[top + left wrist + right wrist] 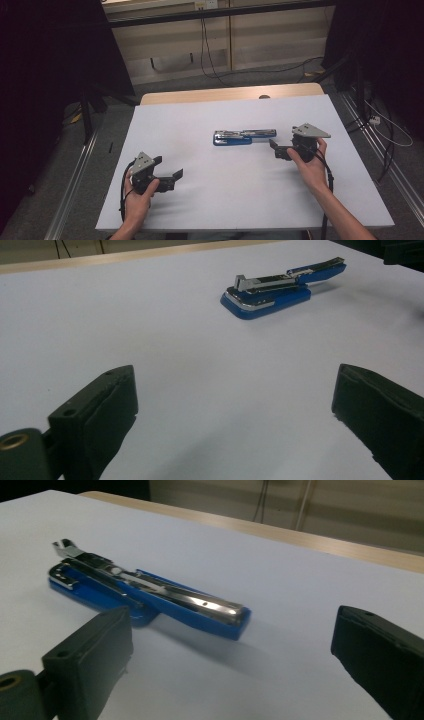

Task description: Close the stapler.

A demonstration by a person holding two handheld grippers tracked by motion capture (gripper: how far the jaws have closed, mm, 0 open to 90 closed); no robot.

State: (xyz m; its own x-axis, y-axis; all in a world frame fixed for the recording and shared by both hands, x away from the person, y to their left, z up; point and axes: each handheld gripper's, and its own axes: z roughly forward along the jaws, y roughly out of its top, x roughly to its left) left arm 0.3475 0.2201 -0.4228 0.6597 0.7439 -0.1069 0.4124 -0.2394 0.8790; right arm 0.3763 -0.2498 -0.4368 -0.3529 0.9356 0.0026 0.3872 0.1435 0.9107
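Blue stapler at table centre, lying opened out. Right gripper near its 3 o'clock end, left gripper at 8 o'clock; both gape, empty. Risk: one-sided pinch likely skids or swings hinged halves.

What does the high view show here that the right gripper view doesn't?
High view alone: both hands, the left gripper near the table's front left and the right gripper just right of the stapler, plus the floor, cables and wall beyond the table.

Right gripper view alone: a close look at the stapler, lying opened out, its metal staple channel exposed, seen past that gripper's fingers, which stand wide apart.

Both: the blue stapler on the white table, untouched, and the table's wooden far edge.
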